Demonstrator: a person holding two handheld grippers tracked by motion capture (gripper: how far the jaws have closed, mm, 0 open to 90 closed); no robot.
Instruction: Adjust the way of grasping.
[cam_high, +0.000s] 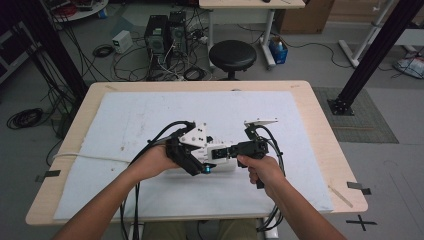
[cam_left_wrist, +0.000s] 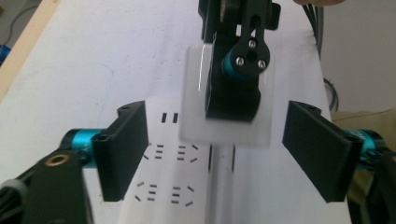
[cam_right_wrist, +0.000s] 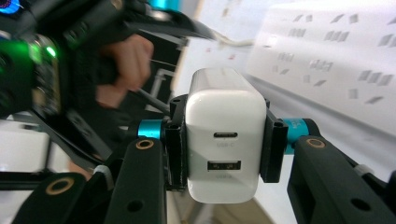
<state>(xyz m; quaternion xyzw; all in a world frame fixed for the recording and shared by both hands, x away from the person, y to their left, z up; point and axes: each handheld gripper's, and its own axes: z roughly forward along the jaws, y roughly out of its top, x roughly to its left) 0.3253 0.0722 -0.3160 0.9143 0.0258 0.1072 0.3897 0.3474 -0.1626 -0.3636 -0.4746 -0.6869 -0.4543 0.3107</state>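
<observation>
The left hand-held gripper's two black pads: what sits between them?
In the left gripper view, the white charger, clamped by the right hand-held gripper, with the white power strip underneath.

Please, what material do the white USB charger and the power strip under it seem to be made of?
USB charger: probably glossy moulded plastic; its rounded white shell shows soft highlights, and the right gripper is shut on its sides.
Power strip: probably white plastic with a duller finish; flat face with cut socket slots. The picture is blurred, so this is uncertain.
</observation>
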